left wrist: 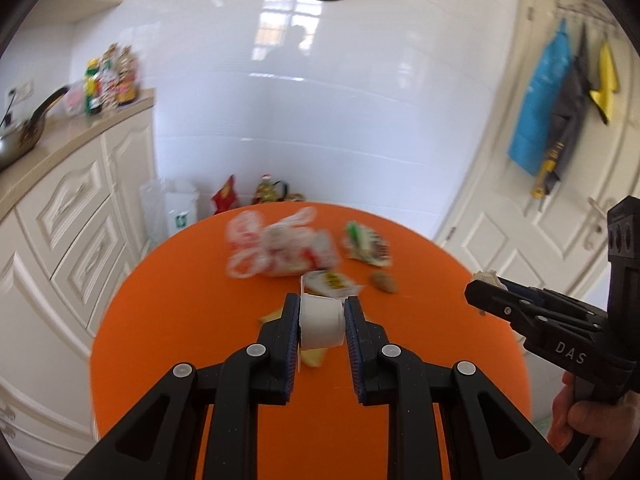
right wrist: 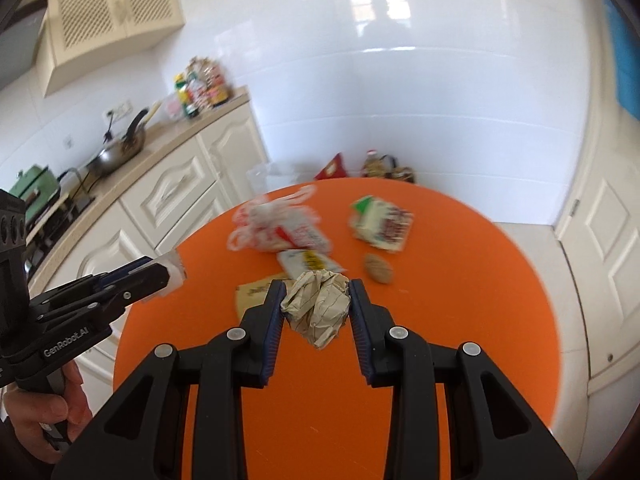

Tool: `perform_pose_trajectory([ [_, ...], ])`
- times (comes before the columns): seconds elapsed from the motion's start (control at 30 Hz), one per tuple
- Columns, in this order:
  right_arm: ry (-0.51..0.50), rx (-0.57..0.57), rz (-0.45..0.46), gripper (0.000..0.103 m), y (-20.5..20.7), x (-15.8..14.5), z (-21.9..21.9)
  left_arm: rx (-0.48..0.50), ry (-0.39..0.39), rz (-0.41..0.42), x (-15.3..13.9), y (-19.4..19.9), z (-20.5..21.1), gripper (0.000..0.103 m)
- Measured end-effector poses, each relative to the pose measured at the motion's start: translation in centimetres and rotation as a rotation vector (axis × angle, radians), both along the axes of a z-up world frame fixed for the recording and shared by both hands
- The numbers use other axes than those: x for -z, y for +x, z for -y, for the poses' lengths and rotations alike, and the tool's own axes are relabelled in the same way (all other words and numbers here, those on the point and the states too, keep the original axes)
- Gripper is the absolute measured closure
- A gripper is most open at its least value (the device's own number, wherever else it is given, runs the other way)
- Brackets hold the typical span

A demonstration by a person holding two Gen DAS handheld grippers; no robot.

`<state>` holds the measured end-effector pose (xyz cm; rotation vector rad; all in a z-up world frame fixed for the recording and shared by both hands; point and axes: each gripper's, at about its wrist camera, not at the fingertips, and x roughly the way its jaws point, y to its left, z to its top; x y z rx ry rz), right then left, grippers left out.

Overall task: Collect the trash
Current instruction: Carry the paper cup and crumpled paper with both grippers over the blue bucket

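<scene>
the left gripper (left wrist: 322, 322) points down and forward. its two black fingers (left wrist: 290, 332) press on a small white cup (left wrist: 322, 326), one on each side, and hold it up in the air. the right gripper (right wrist: 316, 306) points down and forward too. its blue pads (right wrist: 276, 320) squeeze a crumpled ball of paper (right wrist: 318, 306) and hold it up. a bare hand (left wrist: 588, 432) grips the right handle from below. another hand (right wrist: 44, 408) grips the left handle.

near half of the orange table (right wrist: 320, 400) lies bare; wrappers, seemingly, crowd the far half.
</scene>
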<state>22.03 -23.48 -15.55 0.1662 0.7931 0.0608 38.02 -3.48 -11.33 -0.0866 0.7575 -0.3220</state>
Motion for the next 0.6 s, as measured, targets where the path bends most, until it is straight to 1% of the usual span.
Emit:
perform_pose_trajectory([
  [0.17,0.004,0.085,0.034,0.071,-3.9,-1.4,4.5,0.078,0.003,0.036,-2.4,-3.0,4.1,0.085],
  [0.27,0.007,0.15,0.048,0.071,-6.7,-2.0,7.6,0.135,0.001,0.052,-3.7,-4.9,7.4,0.085],
  [0.3,0.007,0.172,0.051,0.071,-7.7,-2.1,8.7,0.144,0.006,0.056,-3.9,-5.0,8.6,0.085],
  [0.47,0.005,0.3,0.065,0.071,-12.3,-2.8,14.3,0.265,0.003,0.075,-5.2,-6.1,15.5,0.085],
  [0.5,0.004,0.321,0.067,0.071,-13.0,-2.9,15.1,0.273,0.007,0.083,-5.2,-6.1,16.7,0.085],
  [0.57,-0.002,0.377,0.074,0.071,-15.2,-3.2,17.4,0.331,0.003,0.089,-5.5,-6.7,19.8,0.085],
  [0.6,-0.007,0.405,0.076,0.071,-16.2,-3.3,18.4,0.385,-0.02,0.093,-5.6,-6.7,21.2,0.085],
])
